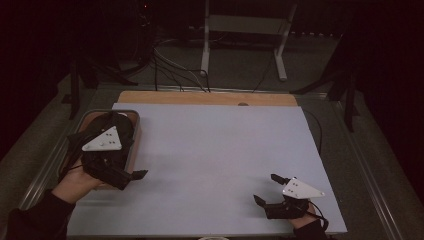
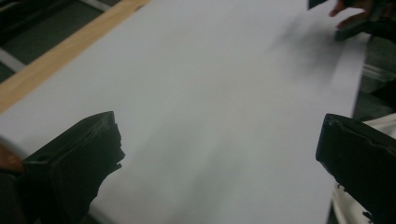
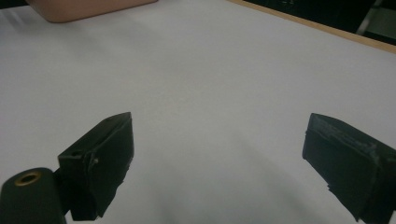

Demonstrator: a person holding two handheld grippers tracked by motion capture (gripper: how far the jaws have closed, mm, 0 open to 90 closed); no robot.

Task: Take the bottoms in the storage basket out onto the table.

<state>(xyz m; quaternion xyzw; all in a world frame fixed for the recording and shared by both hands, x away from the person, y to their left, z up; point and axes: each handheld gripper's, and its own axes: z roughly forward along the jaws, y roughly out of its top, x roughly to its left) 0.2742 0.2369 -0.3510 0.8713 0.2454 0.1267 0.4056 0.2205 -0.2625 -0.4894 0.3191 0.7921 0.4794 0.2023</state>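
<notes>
A pale sheet (image 1: 210,160) covers a wooden board and nothing lies on its middle. My left gripper (image 1: 136,167) hovers at the sheet's left edge, beside a tray, held by a hand. In the left gripper view its jaws stand wide apart, so the left gripper (image 2: 219,135) is open with bare sheet between them. My right gripper (image 1: 265,187) rests low near the front right corner of the sheet. The right gripper (image 3: 217,135) is also open and holds nothing. The right gripper (image 2: 362,25) and its hand show far off in the left gripper view.
A grey-rimmed tray (image 1: 100,113) with a brownish inside sits at the left of the board; its edge (image 3: 84,9) shows in the right gripper view. A strip of bare wood (image 1: 205,97) runs along the far side. Cables and table legs lie on the floor beyond.
</notes>
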